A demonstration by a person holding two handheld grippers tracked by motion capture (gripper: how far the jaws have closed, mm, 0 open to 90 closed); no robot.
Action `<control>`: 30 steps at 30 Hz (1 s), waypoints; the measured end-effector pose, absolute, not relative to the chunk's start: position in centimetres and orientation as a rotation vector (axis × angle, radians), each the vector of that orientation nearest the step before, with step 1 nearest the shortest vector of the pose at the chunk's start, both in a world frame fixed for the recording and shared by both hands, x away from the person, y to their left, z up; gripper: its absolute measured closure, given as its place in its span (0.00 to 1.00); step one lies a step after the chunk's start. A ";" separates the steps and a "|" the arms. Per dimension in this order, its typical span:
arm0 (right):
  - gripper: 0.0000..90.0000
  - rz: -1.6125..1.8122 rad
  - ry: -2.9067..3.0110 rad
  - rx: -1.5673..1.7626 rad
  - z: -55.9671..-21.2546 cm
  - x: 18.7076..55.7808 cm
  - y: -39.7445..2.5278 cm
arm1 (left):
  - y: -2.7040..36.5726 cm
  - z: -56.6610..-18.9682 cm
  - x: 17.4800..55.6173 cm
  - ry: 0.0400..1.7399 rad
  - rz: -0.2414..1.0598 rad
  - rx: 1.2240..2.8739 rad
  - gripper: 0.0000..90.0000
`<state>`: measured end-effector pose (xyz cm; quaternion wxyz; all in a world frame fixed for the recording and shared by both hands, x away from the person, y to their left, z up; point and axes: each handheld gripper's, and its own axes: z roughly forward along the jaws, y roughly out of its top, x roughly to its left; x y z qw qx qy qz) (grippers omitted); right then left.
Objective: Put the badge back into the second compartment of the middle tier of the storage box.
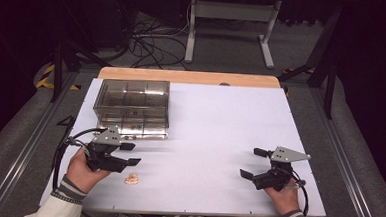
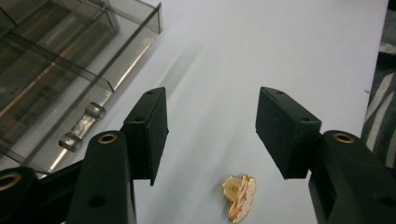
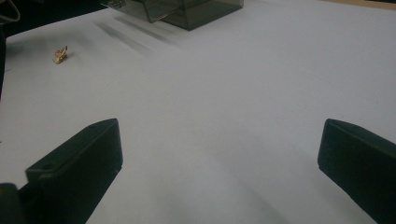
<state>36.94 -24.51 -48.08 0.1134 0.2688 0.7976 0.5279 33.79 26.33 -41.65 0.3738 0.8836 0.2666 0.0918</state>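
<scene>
Since pin (image 2: 238, 197) lies flat on white table (image 1: 219, 135) just in front of left gripper (image 1: 127, 153), jaws spread wide, nothing held. Pin: small, thin, gold-edged, enamel face; likely light, stiff, slick. Judged best grip across opposite edges, pads low to table; may skid or flip. Right gripper (image 1: 253, 163) well apart, jaws wide, empty. Clear divided box (image 1: 132, 104) beyond left gripper.

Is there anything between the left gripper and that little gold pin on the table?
Nothing visible. The left gripper is open, and the pin lies on bare table just below its fingers.
</scene>
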 end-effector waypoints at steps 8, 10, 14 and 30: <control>0.01 1.547 2.342 0.783 -48.1 36.9 -24.5 | 26.1 -42.9 33.5 0.732 0.198 2.291 0.49; 0.01 1.544 2.345 0.781 -48.1 36.9 -24.5 | 26.0 -43.4 33.4 0.741 0.187 2.304 0.49; 0.01 1.542 2.345 0.780 -48.1 36.9 -24.4 | 25.5 -44.1 32.9 0.746 0.171 2.338 0.48; 0.01 1.543 2.349 0.780 -48.1 36.9 -24.4 | 24.9 -45.5 32.1 0.751 0.138 2.423 0.48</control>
